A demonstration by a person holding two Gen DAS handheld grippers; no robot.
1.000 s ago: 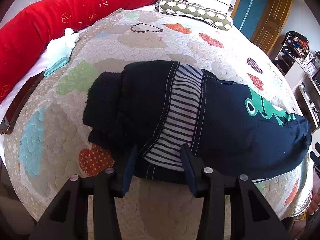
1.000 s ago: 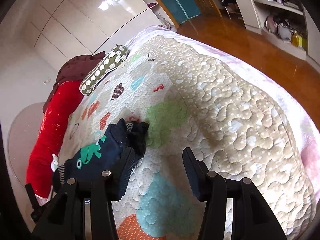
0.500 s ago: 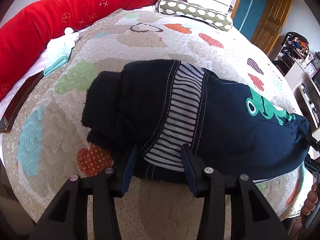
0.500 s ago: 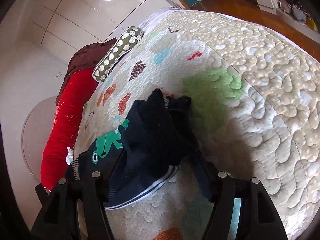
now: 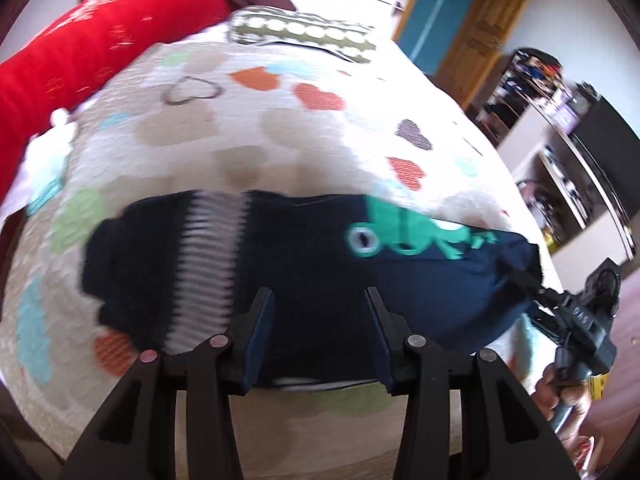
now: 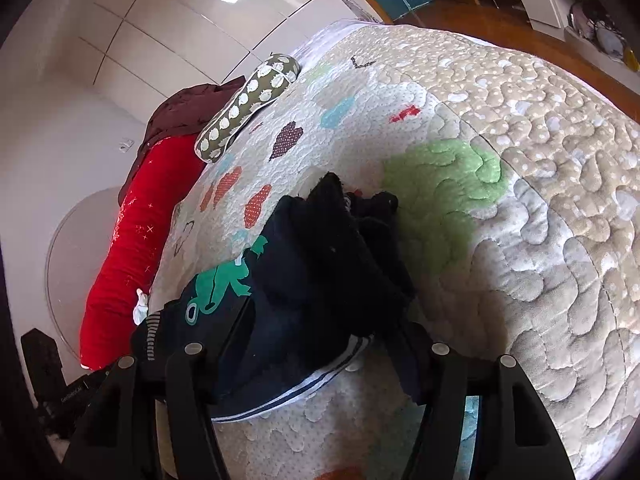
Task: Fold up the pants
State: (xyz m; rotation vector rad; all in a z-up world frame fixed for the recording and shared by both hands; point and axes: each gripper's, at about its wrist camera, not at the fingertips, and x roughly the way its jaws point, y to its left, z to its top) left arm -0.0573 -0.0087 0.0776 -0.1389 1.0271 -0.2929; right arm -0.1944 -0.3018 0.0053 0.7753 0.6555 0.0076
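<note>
One quilted bed carries one red bolster, one spotted pillow and one folded pair of pants near its edge. My left gripper and right gripper both gape wide around the pants, clamping nothing.

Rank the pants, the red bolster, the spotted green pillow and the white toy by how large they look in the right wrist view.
1. pants, though they lie nearest the camera
2. red bolster
3. spotted green pillow
4. white toy, clearly smallest

The pants and bolster look close in size, so that order is unsure.
</note>
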